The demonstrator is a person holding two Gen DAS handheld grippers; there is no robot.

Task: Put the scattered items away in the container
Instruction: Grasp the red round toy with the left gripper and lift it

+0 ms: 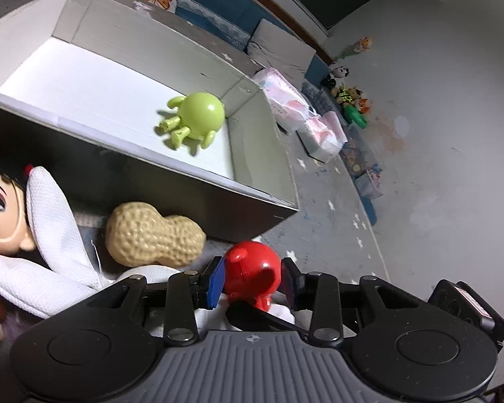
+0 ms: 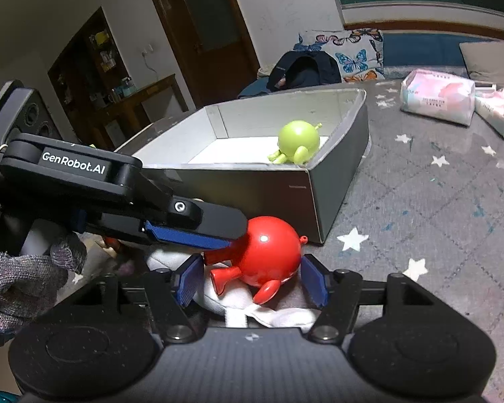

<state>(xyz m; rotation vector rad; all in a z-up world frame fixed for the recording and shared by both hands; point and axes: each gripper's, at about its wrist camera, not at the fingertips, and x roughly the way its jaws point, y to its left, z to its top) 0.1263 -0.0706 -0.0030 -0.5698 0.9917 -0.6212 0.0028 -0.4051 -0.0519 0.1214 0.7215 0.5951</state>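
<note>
A glossy red round toy (image 1: pixel 252 268) with short legs lies on white cloth (image 2: pixel 279 315), just in front of the grey cardboard box (image 1: pixel 151 154). My left gripper (image 1: pixel 252 282) is shut on it, a blue pad on each flank. In the right wrist view its finger (image 2: pixel 191 216) reaches in from the left onto the red toy (image 2: pixel 268 252). My right gripper (image 2: pixel 252 282) straddles the same toy with small gaps at both pads. A green toy (image 1: pixel 198 117) of the same shape rests inside the box (image 2: pixel 252 168). A tan peanut toy (image 1: pixel 151 235) and a doll (image 1: pixel 3 208) lie left of the red toy.
A gloved hand (image 2: pixel 23 275) holds the left gripper. Tissue packs (image 2: pixel 436 97) sit on the grey star rug (image 2: pixel 420 218) right of the box. A butterfly cushion (image 2: pixel 349 53) and dark bag are behind it. Small plush toys (image 1: pixel 352 100) lie on the floor beyond.
</note>
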